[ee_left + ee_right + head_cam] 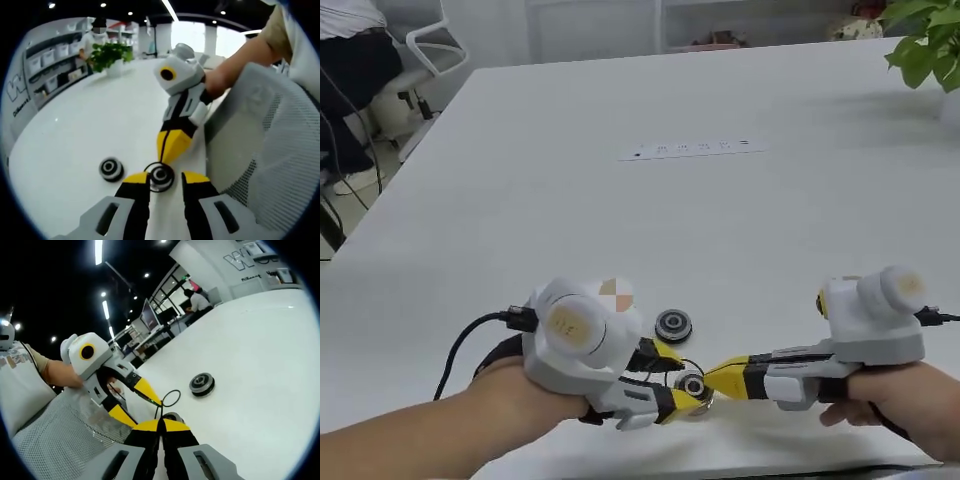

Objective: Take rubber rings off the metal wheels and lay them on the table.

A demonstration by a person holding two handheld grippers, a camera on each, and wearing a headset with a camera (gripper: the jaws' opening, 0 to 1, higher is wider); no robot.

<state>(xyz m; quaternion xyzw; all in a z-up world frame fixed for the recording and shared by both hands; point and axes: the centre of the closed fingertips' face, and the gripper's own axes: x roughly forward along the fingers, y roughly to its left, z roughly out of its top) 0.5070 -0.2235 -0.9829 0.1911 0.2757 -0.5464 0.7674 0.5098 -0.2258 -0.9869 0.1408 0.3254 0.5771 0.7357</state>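
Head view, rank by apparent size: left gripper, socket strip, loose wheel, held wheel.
1. left gripper, nearest the camera.
2. socket strip.
3. loose wheel and held wheel: they look alike, and the held one is partly hidden.

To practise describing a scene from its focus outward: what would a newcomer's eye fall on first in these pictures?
Two yellow-tipped grippers meet near the front edge of the white table. The left gripper has a small metal wheel between its jaws, while the right gripper, jaws shut, pinches a thin black rubber ring looping up beside it. A second wheel lies just beyond them.
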